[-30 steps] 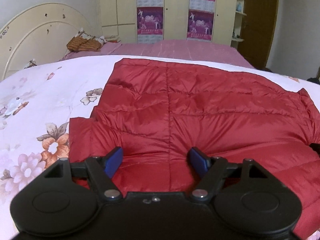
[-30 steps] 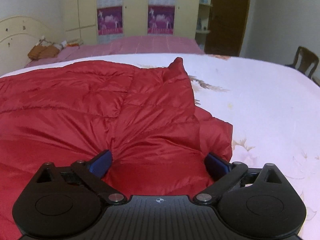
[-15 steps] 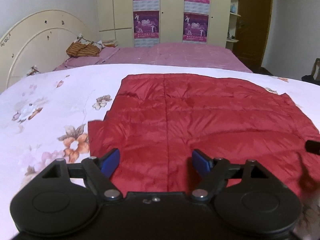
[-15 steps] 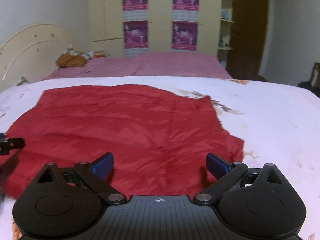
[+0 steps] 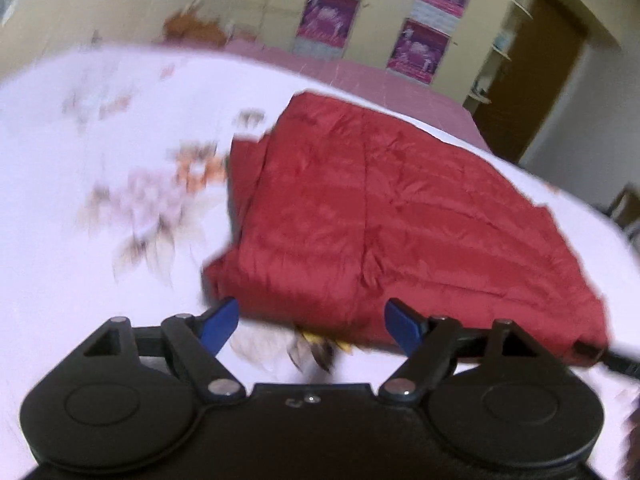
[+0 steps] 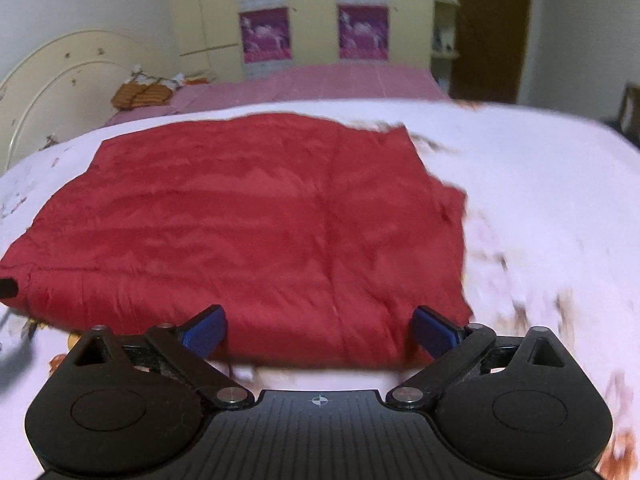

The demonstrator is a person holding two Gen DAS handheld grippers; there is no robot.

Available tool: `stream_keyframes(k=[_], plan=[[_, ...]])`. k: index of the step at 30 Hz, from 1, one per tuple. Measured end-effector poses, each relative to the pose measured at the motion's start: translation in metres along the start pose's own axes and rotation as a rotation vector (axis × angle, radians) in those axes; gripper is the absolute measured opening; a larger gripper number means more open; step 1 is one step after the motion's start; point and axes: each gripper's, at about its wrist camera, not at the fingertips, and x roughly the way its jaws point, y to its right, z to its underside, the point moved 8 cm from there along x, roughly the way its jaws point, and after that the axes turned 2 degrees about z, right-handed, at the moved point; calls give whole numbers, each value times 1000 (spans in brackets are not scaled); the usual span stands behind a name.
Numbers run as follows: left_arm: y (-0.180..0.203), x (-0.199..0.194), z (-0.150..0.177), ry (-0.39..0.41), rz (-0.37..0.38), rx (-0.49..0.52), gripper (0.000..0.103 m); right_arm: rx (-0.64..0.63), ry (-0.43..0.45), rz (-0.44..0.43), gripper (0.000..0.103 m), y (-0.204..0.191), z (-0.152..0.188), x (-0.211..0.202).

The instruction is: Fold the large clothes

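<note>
While the puffy red quilted jacket (image 6: 256,224) lies as a flat folded rectangle on the white floral bedspread (image 6: 540,200) just beyond the fingertips, both grippers hang above its near edge. The left gripper (image 5: 312,322) and right gripper (image 6: 318,332) are spread wide, holding nothing. A second ago the fingers were down among the fabric; they have since pulled back, so further folds may remain.

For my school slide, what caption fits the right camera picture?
Open right gripper above the near edge of a folded red puffy jacket on a flowery bedspread.
</note>
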Motion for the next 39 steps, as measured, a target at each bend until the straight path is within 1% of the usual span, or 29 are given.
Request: stream_keyframes(k=[2, 4, 7, 9, 13, 14, 16, 17, 18, 19, 20, 21, 22, 24, 25, 26, 29, 32, 35, 39], plan=[[-3, 3, 2, -24, 48, -93, 80, 55, -35, -16, 99, 8, 6, 0], [-5, 11, 1, -37, 99, -161, 81, 123, -59, -49, 99, 15, 10, 2], [-10, 26, -1, -36, 126, -243, 81, 233, -75, -99, 99, 24, 9, 9], [-16, 37, -1, -44, 151, -321, 80, 323, -77, -139, 98, 29, 8, 16], [-25, 47, -5, 8, 201, -430, 79, 451, -35, -185, 98, 41, -2, 25], [-27, 48, -7, 20, 212, -451, 78, 476, -28, -191, 98, 44, -4, 27], [-33, 50, -8, 38, 224, -491, 73, 516, -7, -202, 98, 49, -10, 30], [-34, 52, -9, 43, 224, -506, 66, 529, 1, -204, 96, 51, -12, 31], [-37, 53, -10, 48, 220, -519, 56, 535, 9, -196, 89, 53, -15, 32], [-40, 54, -10, 49, 215, -532, 50, 535, 10, -180, 61, 54, -17, 33], [-43, 56, -9, 45, 219, -550, 41, 543, -1, -193, 51, 55, -18, 36], [-46, 58, -9, 42, 223, -572, 36, 563, -6, -205, 49, 57, -18, 37], [-47, 58, -9, 40, 227, -580, 34, 570, -8, -207, 44, 57, -18, 38], [-47, 56, -9, 44, 225, -563, 27, 541, -9, -208, 38, 56, -20, 36], [-45, 55, -8, 46, 224, -557, 24, 522, -7, -210, 32, 54, -21, 33], [-43, 53, -9, 47, 225, -554, 21, 507, -4, -212, 28, 53, -23, 32], [-39, 46, -14, 45, 217, -531, 16, 489, -6, -229, 25, 53, -28, 24], [-38, 29, -15, 41, 216, -505, 15, 466, -1, -261, 25, 52, -30, 8], [-41, 5, -7, 29, 222, -466, 15, 442, -16, -282, 25, 50, -17, -12], [-51, -33, 22, -9, 231, -433, 15, 430, -37, -296, 25, 47, 15, -50]])
